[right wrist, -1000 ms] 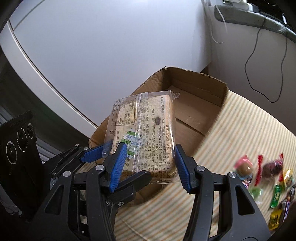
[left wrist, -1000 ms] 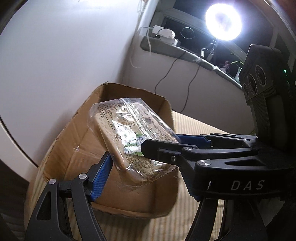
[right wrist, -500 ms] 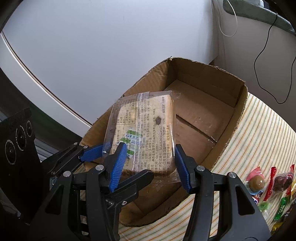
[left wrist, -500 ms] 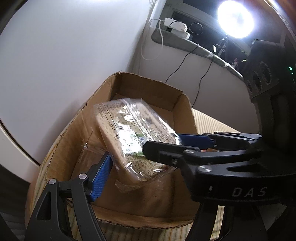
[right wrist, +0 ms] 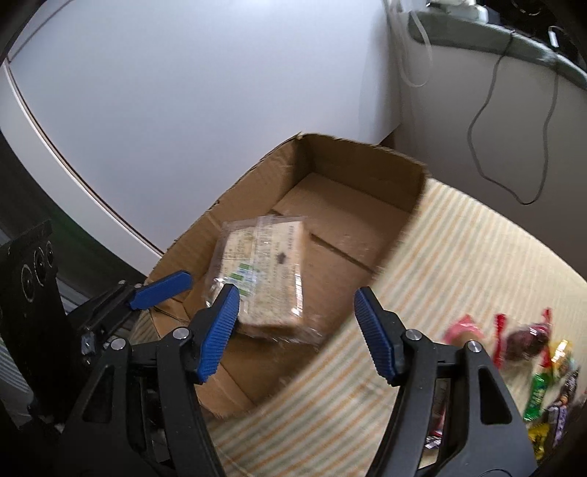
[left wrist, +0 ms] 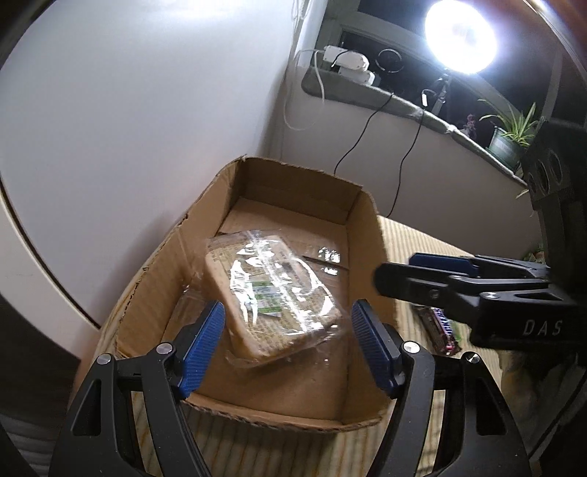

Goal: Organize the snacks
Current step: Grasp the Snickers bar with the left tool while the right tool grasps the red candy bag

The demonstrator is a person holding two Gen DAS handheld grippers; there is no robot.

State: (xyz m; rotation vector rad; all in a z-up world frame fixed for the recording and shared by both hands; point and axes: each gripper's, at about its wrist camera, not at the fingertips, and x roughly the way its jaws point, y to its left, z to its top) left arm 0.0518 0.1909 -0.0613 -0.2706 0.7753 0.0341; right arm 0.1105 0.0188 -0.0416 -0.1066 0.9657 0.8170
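Both sets of jaws stand wide apart and neither has hold of anything. The left gripper (left wrist: 288, 343) hangs over the near end of the cardboard box (left wrist: 370, 220), its blue pads (left wrist: 200, 348) spread either side of the wrapped cracker pack (left wrist: 271, 304) with clear gaps on both sides. The right gripper (right wrist: 297, 332) is just as wide open, at the box's near corner.

One cracker pack, and it lies loose inside the box (right wrist: 370, 165), tilted, toward the near left part of the box floor; the pack (right wrist: 264, 271) is a little blurred in the right wrist view.

From the left wrist you also get the right gripper (left wrist: 477, 290) crossing in from the right edge, a bright round lamp (left wrist: 458, 35), a potted plant (left wrist: 510, 132) on the ledge and one dark bar-shaped snack (left wrist: 438, 324) on the striped mat (left wrist: 414, 242) beside the box.

From the right wrist comes what that view misses: the left gripper (right wrist: 154, 290) at the left, and a scatter of wrapped candies (right wrist: 528, 341) on the striped mat (right wrist: 458, 249) toward its right edge, well apart from the box. Too smeared to count exactly, at least five or six.
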